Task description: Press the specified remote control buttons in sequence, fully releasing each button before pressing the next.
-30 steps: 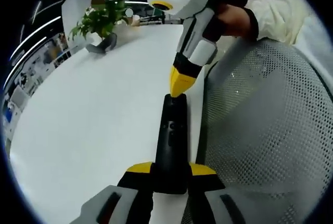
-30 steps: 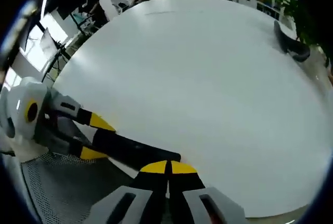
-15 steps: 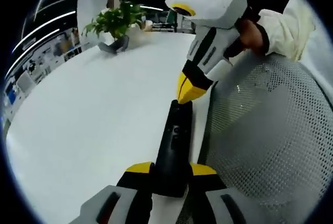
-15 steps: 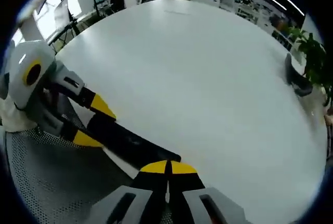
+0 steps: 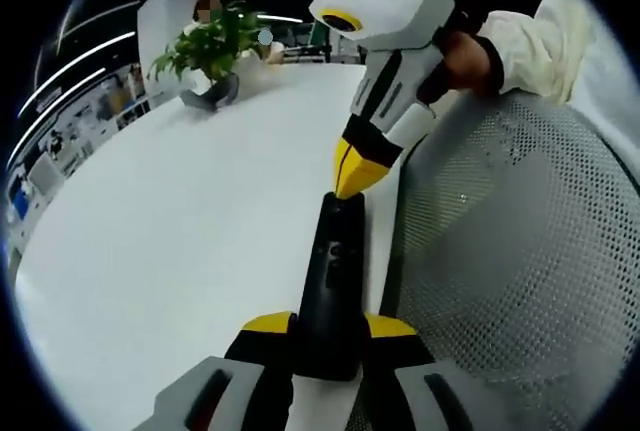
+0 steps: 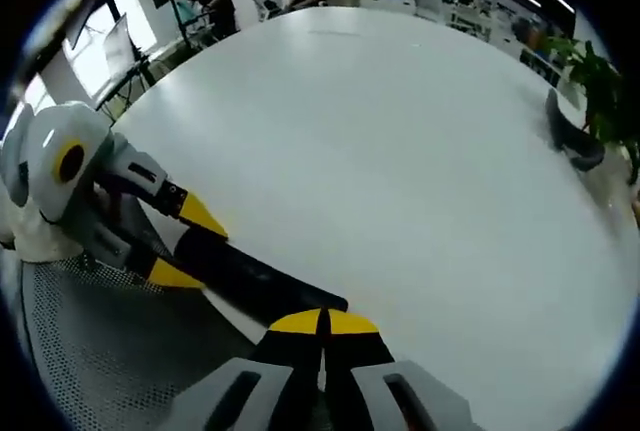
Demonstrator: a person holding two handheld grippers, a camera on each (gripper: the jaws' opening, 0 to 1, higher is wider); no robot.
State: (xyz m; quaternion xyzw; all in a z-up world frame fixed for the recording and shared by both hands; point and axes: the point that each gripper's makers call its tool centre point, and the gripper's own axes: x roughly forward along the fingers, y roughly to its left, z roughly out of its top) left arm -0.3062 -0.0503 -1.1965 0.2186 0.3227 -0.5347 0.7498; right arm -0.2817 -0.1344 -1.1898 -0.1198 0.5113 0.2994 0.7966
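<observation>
Remote [image 5: 333, 286]: black, clamped at its near end between the left gripper [image 5: 328, 329] jaws, far end pointing to 12 o'clock over the white table [image 5: 180, 211] edge. Right gripper [image 5: 354, 169], jaws together, tips touching the remote's far end. Mesh chair [image 5: 500, 251] at 3 o'clock, plant [image 5: 205, 46] at 11.

The white tabletop [image 5: 170, 221] lies bare and open from 7 to 12 o'clock in the left gripper view, giving a gripper wide passage. At 11 o'clock, far off, a potted plant [image 5: 205, 46] with a dark object [image 5: 208, 96] at its foot blocks that edge. From 1 to 5 o'clock a grey mesh chair [image 5: 510, 251] crowds the tabletop's rim. Straight ahead the black remote [image 5: 333, 286] and the right gripper [image 5: 352, 183] at its far end fill the middle lane.
</observation>
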